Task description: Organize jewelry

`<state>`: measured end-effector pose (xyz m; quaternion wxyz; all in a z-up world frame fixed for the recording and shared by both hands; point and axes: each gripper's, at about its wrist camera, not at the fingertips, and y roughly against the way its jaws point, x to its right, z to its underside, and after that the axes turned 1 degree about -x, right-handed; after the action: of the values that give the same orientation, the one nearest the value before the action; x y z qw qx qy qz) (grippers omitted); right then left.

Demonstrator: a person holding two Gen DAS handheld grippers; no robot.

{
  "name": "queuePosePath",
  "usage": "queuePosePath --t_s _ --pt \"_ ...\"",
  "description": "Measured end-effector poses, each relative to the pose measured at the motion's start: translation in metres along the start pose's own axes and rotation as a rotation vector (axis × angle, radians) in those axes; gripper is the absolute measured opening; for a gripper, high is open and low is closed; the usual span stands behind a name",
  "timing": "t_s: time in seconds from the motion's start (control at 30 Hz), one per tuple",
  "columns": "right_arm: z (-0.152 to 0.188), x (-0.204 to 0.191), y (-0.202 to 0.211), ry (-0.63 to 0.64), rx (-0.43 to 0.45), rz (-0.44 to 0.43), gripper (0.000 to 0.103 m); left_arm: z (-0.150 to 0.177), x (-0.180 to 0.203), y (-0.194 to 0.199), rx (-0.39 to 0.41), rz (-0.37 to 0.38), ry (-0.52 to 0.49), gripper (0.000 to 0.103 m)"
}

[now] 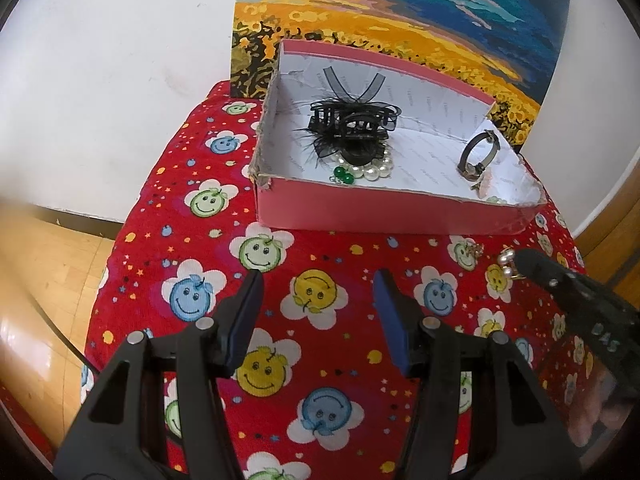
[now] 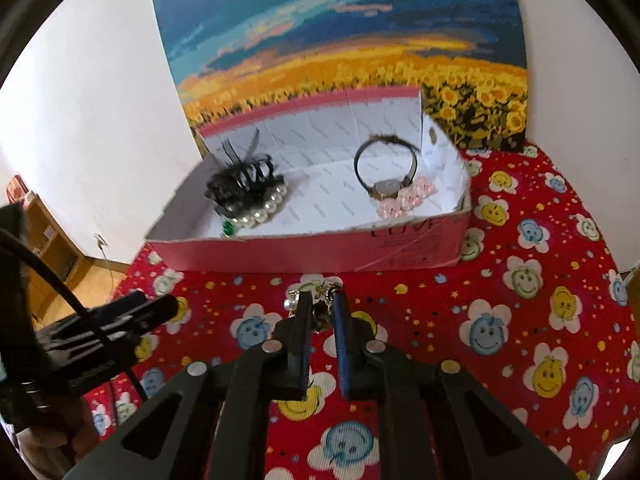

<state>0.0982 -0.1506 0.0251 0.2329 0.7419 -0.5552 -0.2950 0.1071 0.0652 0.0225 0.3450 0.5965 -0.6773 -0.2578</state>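
Right wrist view first: I see the big painted picture of a blue sky over yellow sunflowers (image 2: 340,40) standing against the white wall. Under it lies the red cloth with smiley-face flowers (image 2: 520,320), spread over the table. On the cloth sits the pink cardboard box with a white inside (image 2: 280,250), just in front of the picture. In the box, on its left side, the black feathery hair clip (image 2: 244,182) rests on the white pearl bracelet (image 2: 264,210), with small green beads (image 2: 229,230) beside them. On its right side the thin dark-strap wristwatch (image 2: 386,168) stands on its edge, touching the pale pink flower piece (image 2: 406,198).

My right gripper (image 2: 320,312) is nearly closed, its jaws pinching the small gold and pearl earring bits (image 2: 316,300) on the cloth, just in front of the box.

My left gripper (image 1: 318,300) is about half open over the cloth and holds nothing.
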Motion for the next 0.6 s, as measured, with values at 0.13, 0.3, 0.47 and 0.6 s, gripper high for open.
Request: queuePosePath --t_s 0.13,0.3,0.47,0.6 --pt "0.001 0.003 0.02 -0.011 0.035 -0.013 0.012 0.001 0.008 0.006 0.003 0.01 -0.013 0.049" --pt "0.001 0.012 0.038 -0.032 0.061 -0.012 0.012 0.002 0.021 0.011 0.002 0.04 -0.032 0.049" --pt "0.003 0.025 0.048 -0.065 0.07 -0.015 0.012 0.003 0.043 0.01 0.0 0.06 -0.075 0.049" --pt "0.004 0.038 0.051 -0.091 0.075 -0.014 0.012 0.004 0.062 0.0 -0.021 0.096 -0.102 0.049"
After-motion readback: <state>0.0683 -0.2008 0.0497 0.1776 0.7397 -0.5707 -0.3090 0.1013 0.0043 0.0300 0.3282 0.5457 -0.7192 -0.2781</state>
